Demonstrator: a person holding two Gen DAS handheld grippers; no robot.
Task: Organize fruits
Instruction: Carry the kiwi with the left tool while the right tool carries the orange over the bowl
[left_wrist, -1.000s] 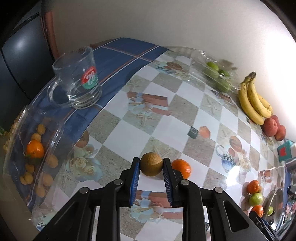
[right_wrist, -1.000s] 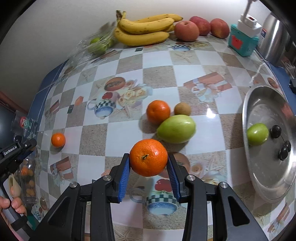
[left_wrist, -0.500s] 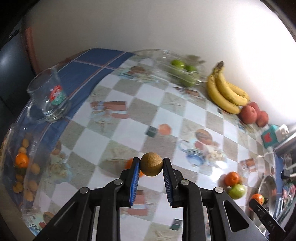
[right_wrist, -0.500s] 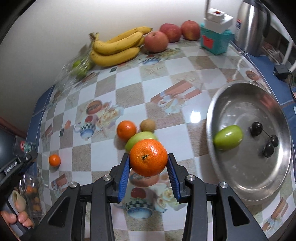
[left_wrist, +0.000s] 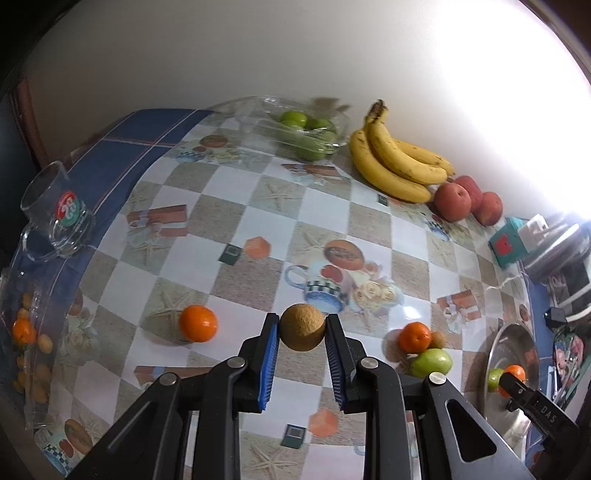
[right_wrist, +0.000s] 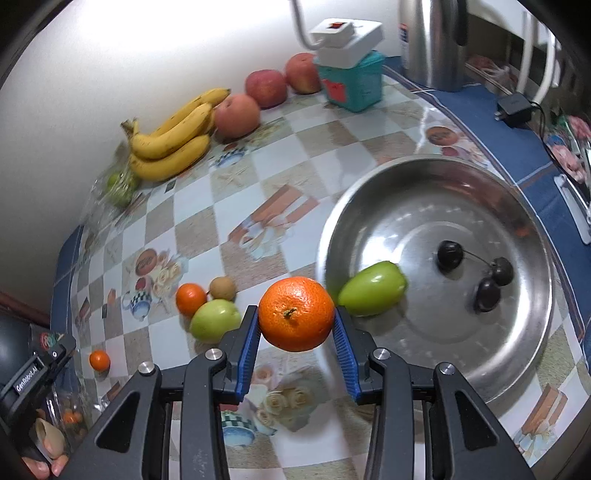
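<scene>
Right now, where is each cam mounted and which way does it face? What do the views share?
Left wrist: on the left gripper, angled down at the table; its jaws hold a brown fruit; the right gripper shows far right.
Right wrist: on the right gripper, angled down toward the steel bowl; jaws hold an orange; fingers bottom left.
Shared: bananas, steel bowl.
</scene>
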